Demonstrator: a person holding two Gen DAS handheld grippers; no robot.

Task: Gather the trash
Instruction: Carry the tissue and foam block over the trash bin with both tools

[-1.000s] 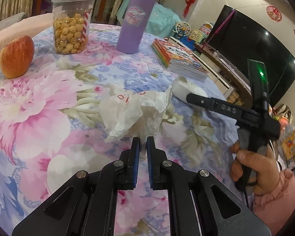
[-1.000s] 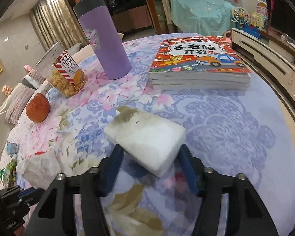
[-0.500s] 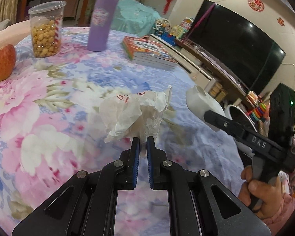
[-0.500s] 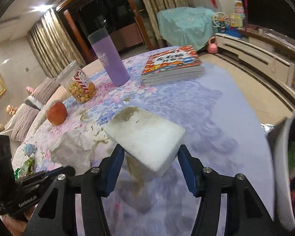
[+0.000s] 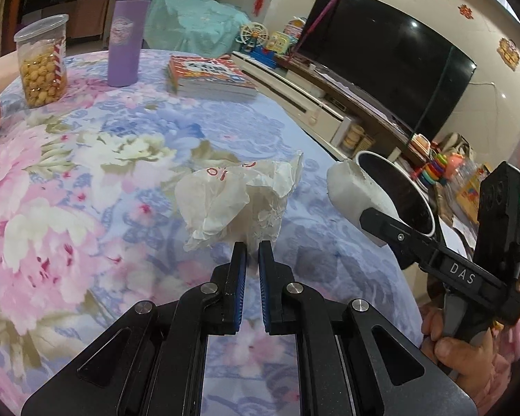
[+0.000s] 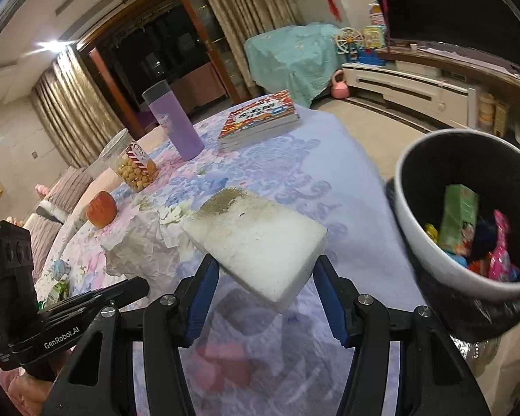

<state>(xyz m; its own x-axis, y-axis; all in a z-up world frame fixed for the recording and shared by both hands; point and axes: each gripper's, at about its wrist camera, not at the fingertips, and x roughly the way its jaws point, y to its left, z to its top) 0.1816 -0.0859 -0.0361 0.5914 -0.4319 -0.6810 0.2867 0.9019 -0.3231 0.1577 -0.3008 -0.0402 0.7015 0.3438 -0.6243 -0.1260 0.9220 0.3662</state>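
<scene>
My left gripper (image 5: 252, 248) is shut on a crumpled white paper wrapper (image 5: 235, 197) and holds it above the floral tablecloth (image 5: 86, 159). My right gripper (image 6: 265, 274) is shut on a dirty white foam block (image 6: 260, 239), lifted off the table. The block also shows in the left wrist view (image 5: 355, 192), near the table's right edge. A white trash bin (image 6: 433, 253) with a dark liner holds colourful wrappers and a green carton; it stands beside the table, right of the block. Its rim shows in the left wrist view (image 5: 423, 204).
On the table stand a purple tumbler (image 5: 124, 34), a clear jar of snacks (image 5: 43, 59), a stack of books (image 5: 208, 76) and a red apple (image 6: 101, 208). More small trash (image 6: 57, 289) lies at the table's near left edge. A TV (image 5: 381, 59) is behind.
Both grippers have lifted and moved right toward the table edge with their loads. The trash bin has come into the right wrist view.
</scene>
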